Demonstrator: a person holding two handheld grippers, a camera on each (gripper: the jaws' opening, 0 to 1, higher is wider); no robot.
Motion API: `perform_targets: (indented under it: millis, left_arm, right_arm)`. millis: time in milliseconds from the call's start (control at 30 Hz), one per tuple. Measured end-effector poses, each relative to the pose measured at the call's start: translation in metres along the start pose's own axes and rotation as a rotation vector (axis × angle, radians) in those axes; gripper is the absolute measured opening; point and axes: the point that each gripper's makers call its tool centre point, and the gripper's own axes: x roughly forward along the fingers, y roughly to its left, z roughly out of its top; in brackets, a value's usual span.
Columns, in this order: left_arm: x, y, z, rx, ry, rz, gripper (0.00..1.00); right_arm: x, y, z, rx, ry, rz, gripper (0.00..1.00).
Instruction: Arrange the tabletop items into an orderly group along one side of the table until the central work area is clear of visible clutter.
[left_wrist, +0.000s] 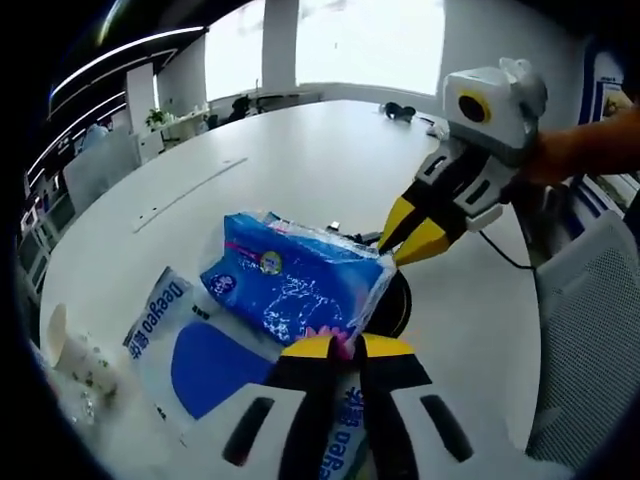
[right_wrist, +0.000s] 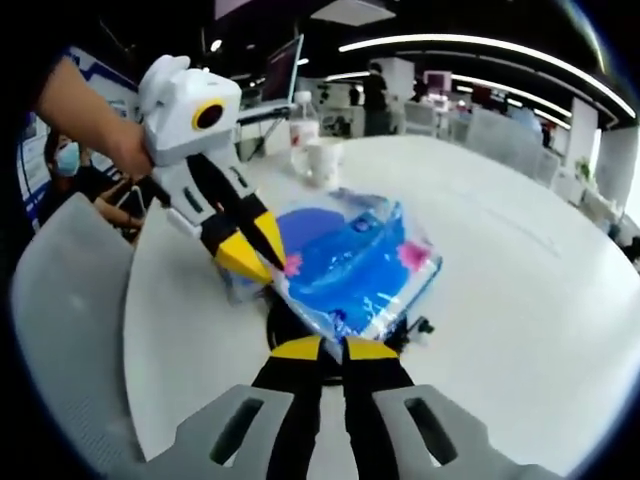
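A blue plastic tissue pack is held tilted above the white table. My left gripper is shut on its near edge, where a pink patch shows between the yellow tips. In the right gripper view it comes in from the left and pinches the pack's corner. My right gripper is shut on the opposite edge, and in the left gripper view its yellow tips meet the pack's far corner. A second, flat pack marked "Deeyeo" lies underneath.
A black round object sits under the held pack, with a dark cable nearby. A paper cup and a bottle stand on the table. Grey chairs line its edge.
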Motion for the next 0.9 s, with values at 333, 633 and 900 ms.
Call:
perform_targets:
  millis: [333,633,900]
  left_arm:
    - [-0.002,-0.004,0.006,0.104,0.0,0.004,0.0]
    - [-0.007,-0.005,0.018,0.124,-0.025,0.01,0.0]
    - [-0.007,-0.015,0.028,0.146,-0.051,0.011,0.0]
  right_arm:
    - [-0.005,0.001,0.005,-0.034,-0.017,-0.013,0.0]
    - [-0.017,0.001,0.01,-0.036,-0.043,-0.031,0.0]
    - [-0.028,-0.001,0.011,-0.039,-0.049,-0.056,0.0]
